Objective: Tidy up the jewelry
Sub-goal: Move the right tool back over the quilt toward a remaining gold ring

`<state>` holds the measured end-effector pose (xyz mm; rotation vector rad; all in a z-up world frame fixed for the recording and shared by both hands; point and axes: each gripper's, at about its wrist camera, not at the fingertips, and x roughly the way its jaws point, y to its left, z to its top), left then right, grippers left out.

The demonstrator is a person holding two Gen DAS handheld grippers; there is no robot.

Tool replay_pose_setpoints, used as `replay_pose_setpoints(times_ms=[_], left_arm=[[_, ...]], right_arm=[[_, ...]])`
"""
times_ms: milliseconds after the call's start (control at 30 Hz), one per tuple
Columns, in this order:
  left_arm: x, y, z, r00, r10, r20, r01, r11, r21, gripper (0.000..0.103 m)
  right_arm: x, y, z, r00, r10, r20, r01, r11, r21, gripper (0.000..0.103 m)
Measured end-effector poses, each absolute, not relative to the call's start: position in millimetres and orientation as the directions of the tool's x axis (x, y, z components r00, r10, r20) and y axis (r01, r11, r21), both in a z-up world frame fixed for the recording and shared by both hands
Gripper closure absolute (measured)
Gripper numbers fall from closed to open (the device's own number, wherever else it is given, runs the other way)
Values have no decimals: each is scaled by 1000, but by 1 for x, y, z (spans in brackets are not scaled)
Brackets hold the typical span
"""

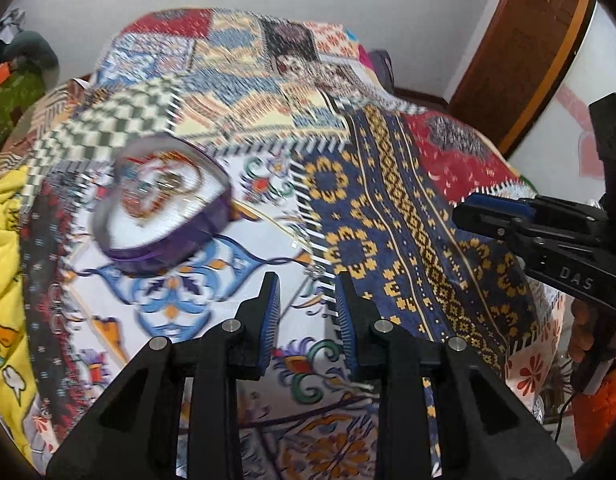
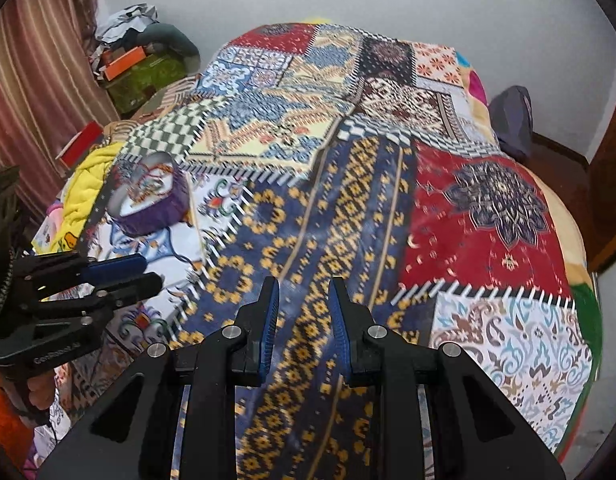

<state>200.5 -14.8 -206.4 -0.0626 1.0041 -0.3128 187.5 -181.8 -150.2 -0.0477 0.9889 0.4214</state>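
We hold both grippers, left (image 1: 308, 312) and right (image 2: 303, 312), part open and empty over the bed (image 2: 488, 216). The jewelry box (image 1: 163, 208) sits near its left edge; next we reach there.

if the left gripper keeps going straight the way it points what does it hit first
Probably the patchwork bedspread, near a small clear piece just ahead. The heart-shaped jewelry box sits off to its left, out of line. Depth is unclear.
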Motion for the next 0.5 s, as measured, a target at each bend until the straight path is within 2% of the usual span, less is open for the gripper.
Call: replay_pose_setpoints(times_ms=[233, 333, 500], left_arm=[[214, -34, -229, 470, -268, -841, 239, 956, -171, 76], [218, -38, -231, 485, -244, -839, 233, 962, -145, 90], [217, -37, -231, 505, -235, -830, 237, 963, -129, 91]], right_arm=[[187, -194, -159, 462, 338, -820, -350, 919, 182, 80], [187, -195, -160, 458, 343, -820, -351, 918, 187, 80], [189, -185, -161, 453, 347, -821, -372, 911, 180, 80]])
